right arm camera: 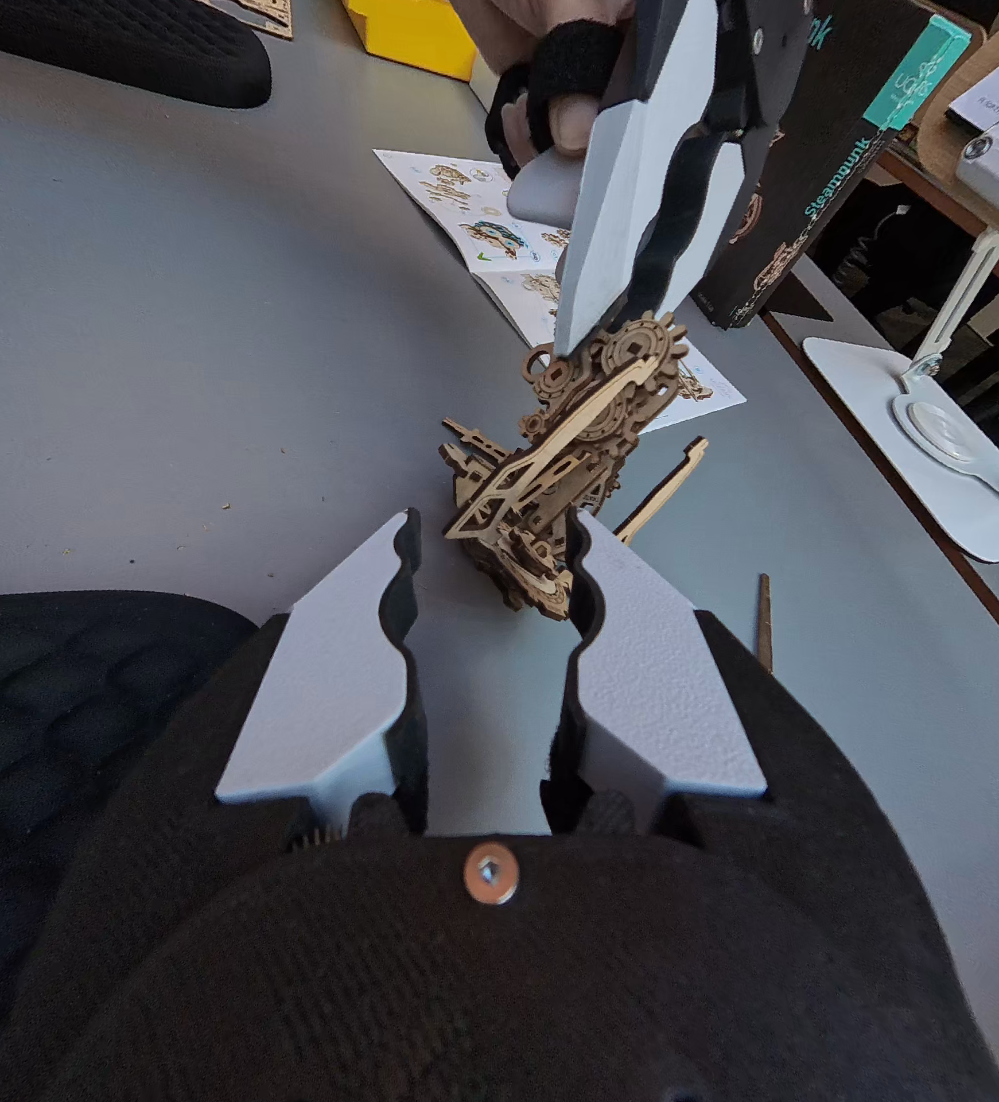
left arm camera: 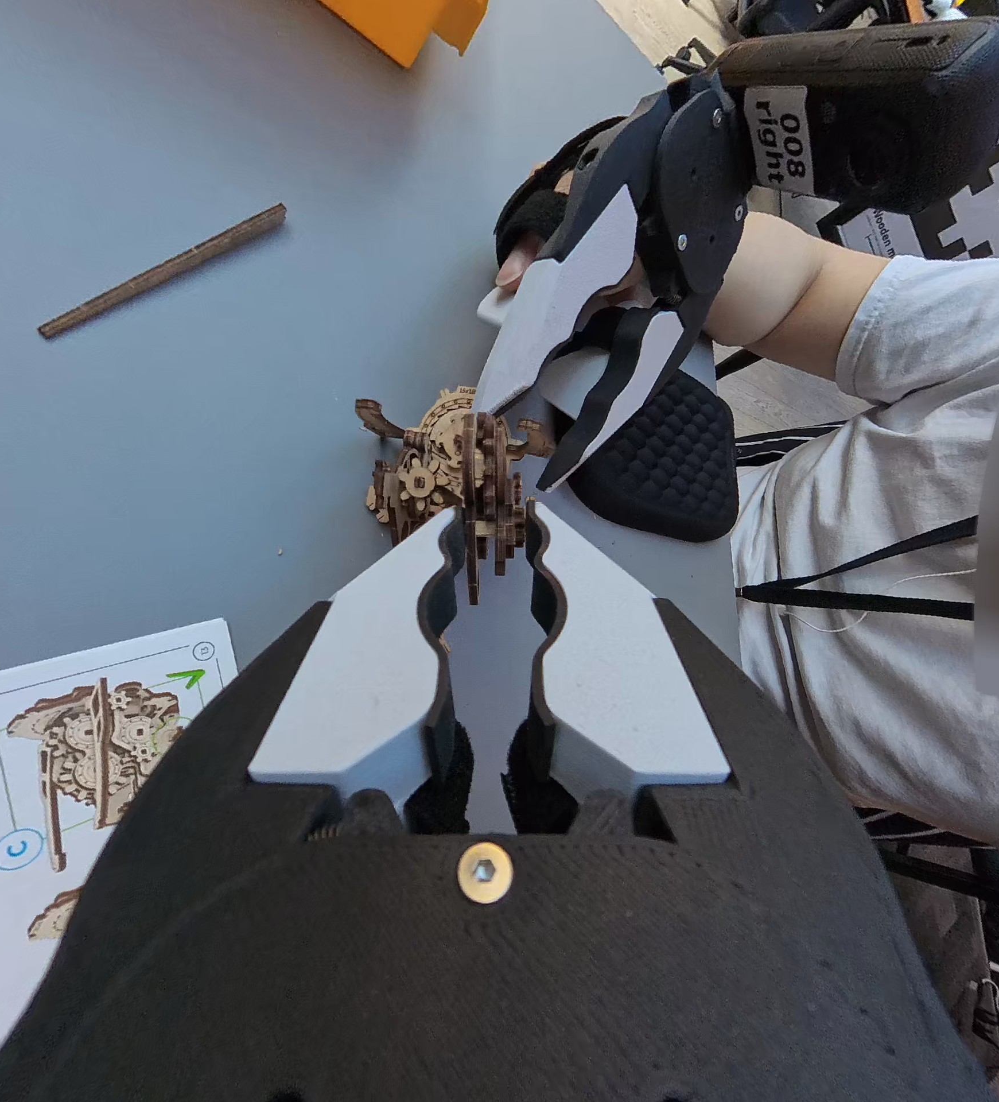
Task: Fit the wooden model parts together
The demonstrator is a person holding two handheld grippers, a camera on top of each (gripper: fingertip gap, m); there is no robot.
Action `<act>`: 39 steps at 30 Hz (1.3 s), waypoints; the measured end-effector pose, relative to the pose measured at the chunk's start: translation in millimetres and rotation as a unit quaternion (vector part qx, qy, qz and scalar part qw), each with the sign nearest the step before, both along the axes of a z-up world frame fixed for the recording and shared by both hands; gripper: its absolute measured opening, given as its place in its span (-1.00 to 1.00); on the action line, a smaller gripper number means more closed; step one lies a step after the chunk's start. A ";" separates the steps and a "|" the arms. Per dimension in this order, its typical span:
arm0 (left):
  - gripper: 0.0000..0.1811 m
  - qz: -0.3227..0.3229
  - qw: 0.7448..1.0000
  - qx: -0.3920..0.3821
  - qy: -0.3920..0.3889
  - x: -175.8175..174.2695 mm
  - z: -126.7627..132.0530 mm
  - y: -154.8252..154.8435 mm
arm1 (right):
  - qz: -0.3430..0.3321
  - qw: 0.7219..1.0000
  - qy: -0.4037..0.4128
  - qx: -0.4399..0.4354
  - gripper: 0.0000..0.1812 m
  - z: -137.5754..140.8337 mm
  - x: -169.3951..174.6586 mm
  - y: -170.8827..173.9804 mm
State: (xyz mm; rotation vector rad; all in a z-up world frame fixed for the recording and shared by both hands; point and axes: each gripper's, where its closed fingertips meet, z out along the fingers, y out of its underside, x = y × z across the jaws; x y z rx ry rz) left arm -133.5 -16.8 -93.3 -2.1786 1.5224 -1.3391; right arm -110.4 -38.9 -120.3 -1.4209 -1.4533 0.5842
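Observation:
A part-built wooden gear model (left arm camera: 425,471) stands tilted on the grey table (left arm camera: 187,447). My left gripper (left arm camera: 492,510) is shut on the model's upper gear plates, edge-on between its fingers. In the right wrist view the left gripper (right arm camera: 616,334) comes down from above onto the model (right arm camera: 550,471). My right gripper (right arm camera: 494,516) is open, with the model's lower end between its tips, close to the right finger (right arm camera: 634,656). In the left wrist view the right gripper (left arm camera: 515,448) straddles the model's far side. A thin pale wooden strip (right arm camera: 664,483) lies just behind the model.
A dark wooden stick (left arm camera: 163,271) lies loose on the table, also in the right wrist view (right arm camera: 763,620). An instruction booklet (left arm camera: 67,745), a yellow box (right arm camera: 413,36), black cushion pads (right arm camera: 97,53), a dark kit box (right arm camera: 813,167) and a white stand base (right arm camera: 902,453) surround the work spot. My hands' fingertips stand some 5 cm from each other. The dark wooden stick (left arm camera: 163,271) is about 12 cm from both grippers' fingertips. Seen from the right wrist view (right arm camera: 768,638) as well.

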 end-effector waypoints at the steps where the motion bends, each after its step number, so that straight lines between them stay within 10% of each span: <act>1: -0.80 -0.005 1.000 0.001 -0.001 0.6 0.2 -1.2 | 0.001 1.000 -0.002 0.003 -0.48 -0.1 0.4 -0.1; 39: -0.80 -0.001 0.999 0.027 -0.043 20.0 -3.6 -5.8 | 0.006 0.994 -0.049 0.094 -0.80 -7.4 3.6 1.1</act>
